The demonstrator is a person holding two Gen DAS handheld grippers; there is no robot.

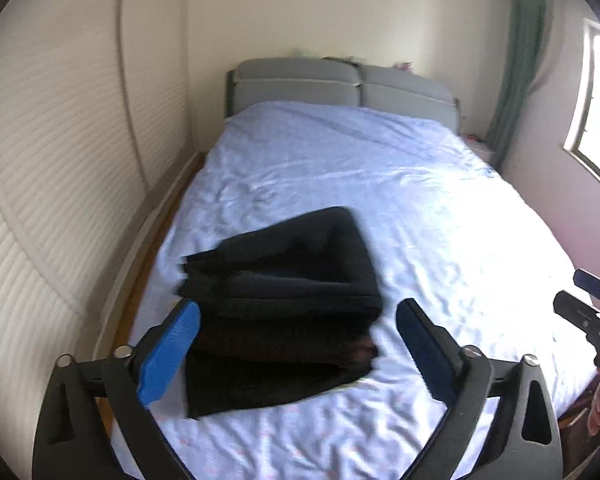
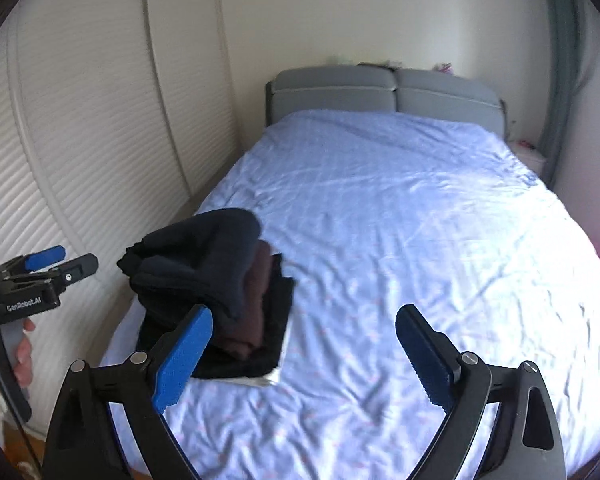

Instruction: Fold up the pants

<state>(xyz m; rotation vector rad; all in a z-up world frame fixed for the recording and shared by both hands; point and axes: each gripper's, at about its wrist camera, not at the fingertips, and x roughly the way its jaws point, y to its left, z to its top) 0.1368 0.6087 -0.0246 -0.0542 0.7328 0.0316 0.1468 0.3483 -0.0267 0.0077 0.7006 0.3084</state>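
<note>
A stack of folded dark pants (image 1: 284, 300) lies on the near left part of the bed (image 1: 380, 184), with a navy pair on top, a brown pair under it and a black pair at the bottom. In the right wrist view the same stack (image 2: 220, 280) sits by the bed's left edge. My left gripper (image 1: 298, 344) hangs open above and in front of the stack, nothing between its blue pads. My right gripper (image 2: 304, 356) is open over bare sheet to the right of the stack, holding nothing.
The bed (image 2: 400, 220) has a wrinkled light blue sheet and a grey padded headboard (image 1: 340, 88). White ribbed wardrobe doors (image 1: 60, 160) run along the left. A window (image 1: 596, 108) and green curtain (image 1: 520, 60) are at right. A hand (image 2: 22, 354) holds the left gripper's handle.
</note>
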